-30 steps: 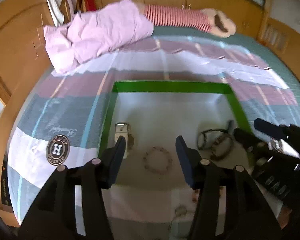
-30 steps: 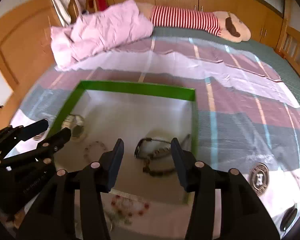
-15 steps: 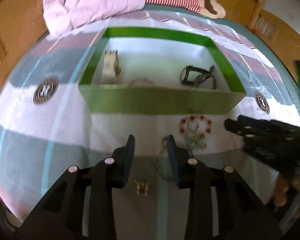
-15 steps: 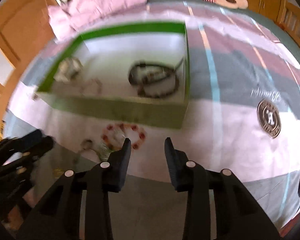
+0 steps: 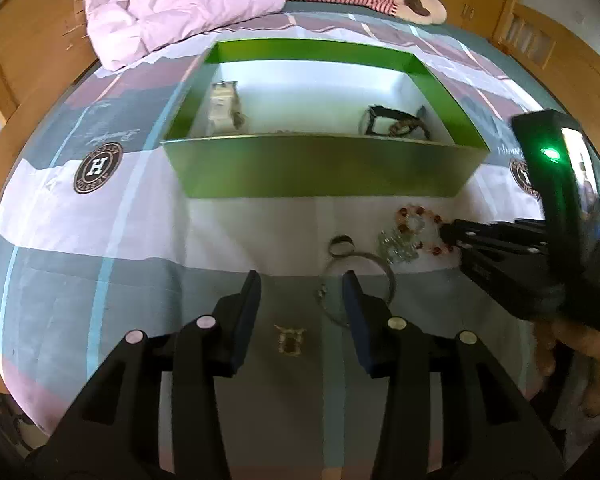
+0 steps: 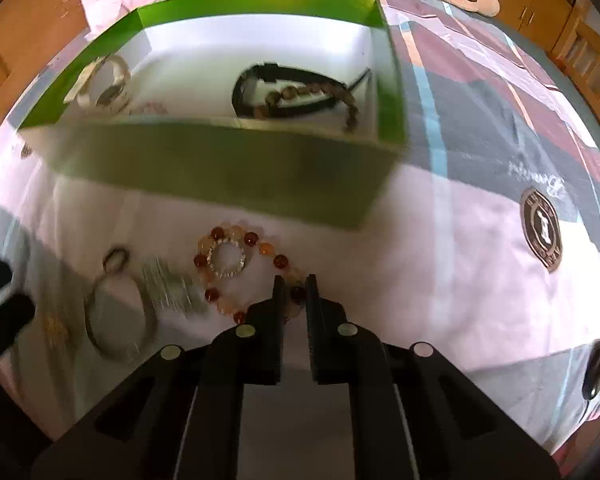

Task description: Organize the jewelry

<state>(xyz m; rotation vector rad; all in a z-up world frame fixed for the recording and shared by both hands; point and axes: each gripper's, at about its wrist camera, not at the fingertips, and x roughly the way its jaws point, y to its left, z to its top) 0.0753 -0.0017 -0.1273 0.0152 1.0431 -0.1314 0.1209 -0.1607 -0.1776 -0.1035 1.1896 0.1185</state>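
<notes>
Right wrist view: the right claw (image 6: 294, 286) has just been closing and pinches the red bead bracelet (image 6: 244, 268) on the bed. The left claw (image 5: 302, 284) (just opening again, holding nothing) hovers by the thin bangle (image 5: 358, 282) and gold clip (image 5: 289, 340). Farther off, the green box (image 5: 320, 168) already holds a watch (image 5: 224, 106) and a dark strap (image 6: 284, 90); several pieces remain outside.

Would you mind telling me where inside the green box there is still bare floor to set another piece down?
The green box has bare white floor through its middle and back, between the pale watch on the left and the black strap with brown beads on the right. Both near corners are crowded.
</notes>
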